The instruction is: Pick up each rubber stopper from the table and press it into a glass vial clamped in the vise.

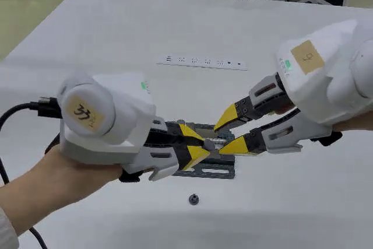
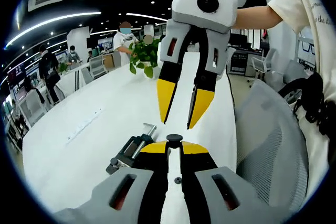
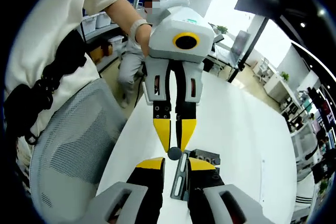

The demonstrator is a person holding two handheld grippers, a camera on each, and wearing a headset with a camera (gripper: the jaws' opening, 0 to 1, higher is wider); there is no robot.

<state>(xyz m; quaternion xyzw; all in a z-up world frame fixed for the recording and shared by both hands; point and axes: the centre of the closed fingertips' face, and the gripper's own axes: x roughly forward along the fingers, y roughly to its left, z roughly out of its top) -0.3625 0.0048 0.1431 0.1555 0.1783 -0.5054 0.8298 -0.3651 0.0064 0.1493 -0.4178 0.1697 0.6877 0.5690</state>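
1 stopper (image 1: 193, 199) lies untouched on the table (image 1: 116, 39) near the vise (image 1: 218, 170). The left gripper (image 1: 204, 147) pinches a 2nd stopper (image 3: 174, 153) over the vise, not yet pressed in. The right gripper (image 2: 176, 123) has its jaws spread. The vial is hidden.

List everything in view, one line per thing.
white table: one, white, beneath everything
black metal vise: one, black, table centre
loose dark rubber stopper: one, dark grey, table, near side of vise
held dark rubber stopper: one, dark grey, in left tool
long white marked strip: one, white, table, beyond vise
grey mesh chair: one, grey, beside table
left tool: one, white, yellow-tipped, shut on stopper
right tool: one, white, yellow-tipped, open over vise
person's hand: one, holding left tool
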